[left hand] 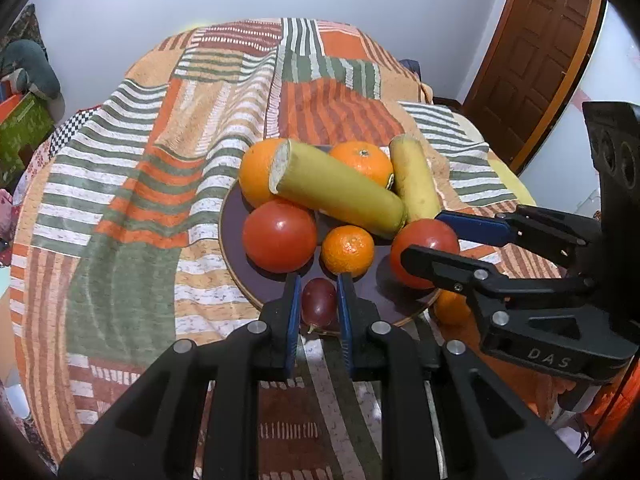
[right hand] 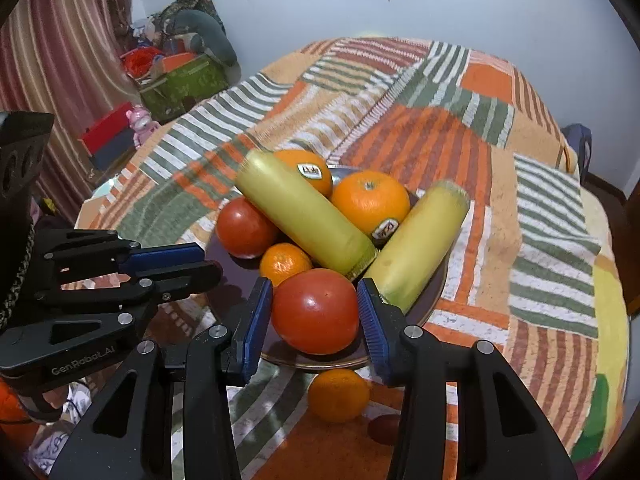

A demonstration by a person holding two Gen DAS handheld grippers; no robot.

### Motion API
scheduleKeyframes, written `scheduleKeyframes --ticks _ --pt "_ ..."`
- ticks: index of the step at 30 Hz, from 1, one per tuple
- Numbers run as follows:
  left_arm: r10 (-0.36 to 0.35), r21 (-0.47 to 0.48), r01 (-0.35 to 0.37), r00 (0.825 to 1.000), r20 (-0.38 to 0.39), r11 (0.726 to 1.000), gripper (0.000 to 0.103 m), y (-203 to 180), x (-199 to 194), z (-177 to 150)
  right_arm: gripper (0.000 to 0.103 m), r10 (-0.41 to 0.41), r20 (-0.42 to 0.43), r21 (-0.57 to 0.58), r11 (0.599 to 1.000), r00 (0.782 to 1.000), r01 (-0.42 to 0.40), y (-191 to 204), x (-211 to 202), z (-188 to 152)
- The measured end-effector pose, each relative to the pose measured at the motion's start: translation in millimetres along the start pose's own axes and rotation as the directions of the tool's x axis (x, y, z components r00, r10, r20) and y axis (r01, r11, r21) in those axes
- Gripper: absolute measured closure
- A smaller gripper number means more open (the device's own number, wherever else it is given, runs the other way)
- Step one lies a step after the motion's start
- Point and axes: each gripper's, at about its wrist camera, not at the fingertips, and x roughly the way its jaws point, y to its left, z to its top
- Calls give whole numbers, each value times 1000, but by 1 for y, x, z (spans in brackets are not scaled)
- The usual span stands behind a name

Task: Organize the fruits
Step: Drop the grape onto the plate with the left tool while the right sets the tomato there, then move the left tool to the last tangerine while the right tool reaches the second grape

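Note:
A dark round plate [left hand: 236, 248] [right hand: 224, 268] holds two yellow squashes [left hand: 340, 196] [right hand: 300, 212], two big oranges [left hand: 256, 176], a small mandarin [left hand: 347, 250] [right hand: 285, 263] and two tomatoes [left hand: 279, 237]. My left gripper [left hand: 318, 300] is shut on a dark red grape [left hand: 319, 303] over the plate's near rim. My right gripper [right hand: 316, 312] has its pads on either side of the near tomato [right hand: 316, 311] [left hand: 424, 252]; whether they press it, I cannot tell. Another mandarin [right hand: 338, 395] [left hand: 452, 308] and a dark grape [right hand: 384, 429] lie on the cloth by the plate.
The plate sits on a round table covered with a striped orange, green and white cloth [left hand: 120, 208] [right hand: 540, 220]. Boxes and toys [right hand: 176, 76] stand at the far left beyond the table. A wooden door [left hand: 532, 60] is at the right.

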Motion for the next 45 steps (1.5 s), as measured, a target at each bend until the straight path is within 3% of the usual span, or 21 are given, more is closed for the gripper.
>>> scheduleKeyframes --ticks 17,25,28,38,45 --pt "-27 -26 26 998 -64 999 85 4 30 1 61 11 -25 -24 1000 1000 -11 -1 9 -3" --pt "-15 -50 11 998 -66 999 81 6 19 1 56 10 -25 -4 1000 1000 -10 -4 1 0" --pt "-8 -49 6 999 -47 999 74 4 8 -1 54 4 2 -3 1000 1000 -4 -5 -10 0" --pt "-5 -34 5 1000 -13 999 74 -8 -15 -2 53 -44 39 16 999 998 43 -18 -39 -9" --pt "-7 -6 7 1000 5 1000 56 -25 -22 -4 53 -63 28 33 997 998 62 -29 -49 -23"
